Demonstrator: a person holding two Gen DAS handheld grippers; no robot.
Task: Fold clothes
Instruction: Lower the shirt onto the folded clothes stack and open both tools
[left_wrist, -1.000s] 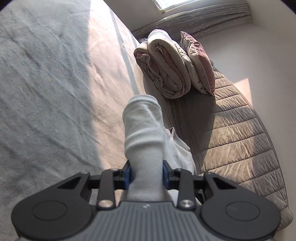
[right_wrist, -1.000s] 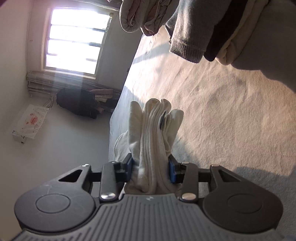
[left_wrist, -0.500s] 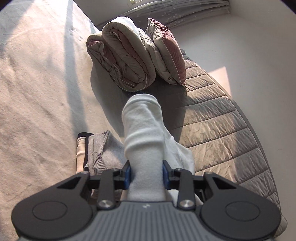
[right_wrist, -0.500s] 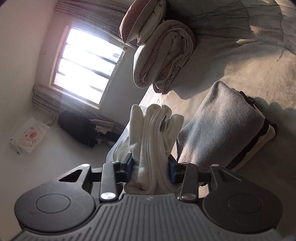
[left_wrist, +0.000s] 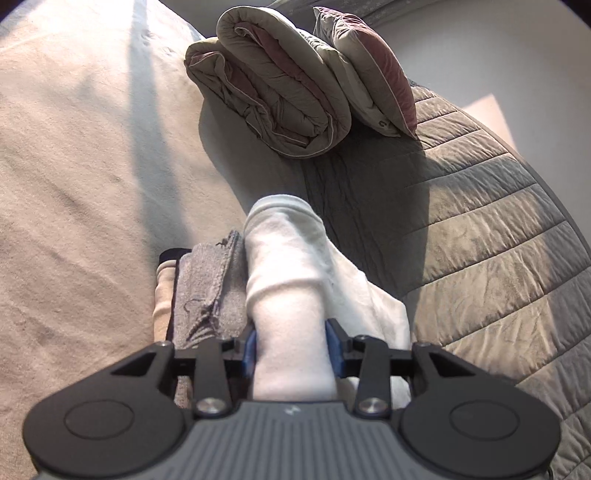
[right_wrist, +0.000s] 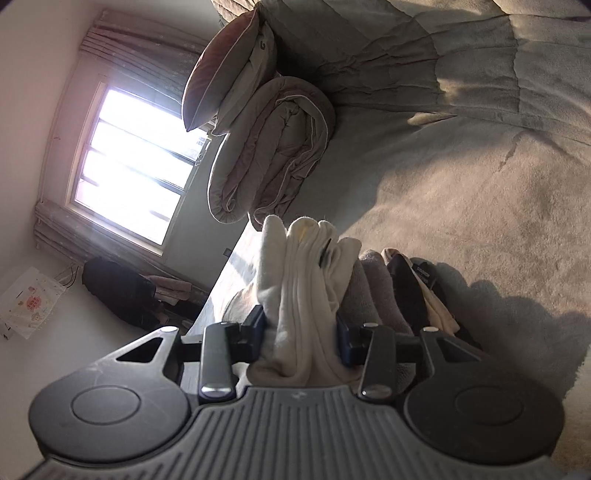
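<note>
A folded white garment is carried by both grippers, one at each end. My left gripper has its blue pads against the garment's sides, and its jaws are opening. The garment lies over a stack of folded clothes, grey on top with dark and cream layers beneath, on the bed. In the right wrist view the garment's layered white folds sit between the pads of my right gripper, whose jaws are also opening. The same stack lies just right of it.
A rolled duvet and a pillow lie at the far end of the bed. A grey quilted cover runs along the right. The pale sheet spreads left. A window and a dark bag lie beyond the bed.
Both grippers carried the white garment across the bed until it came over the stack of folded clothes. The duvet and pillow look nearer. Both pairs of jaws stand slightly wider.
</note>
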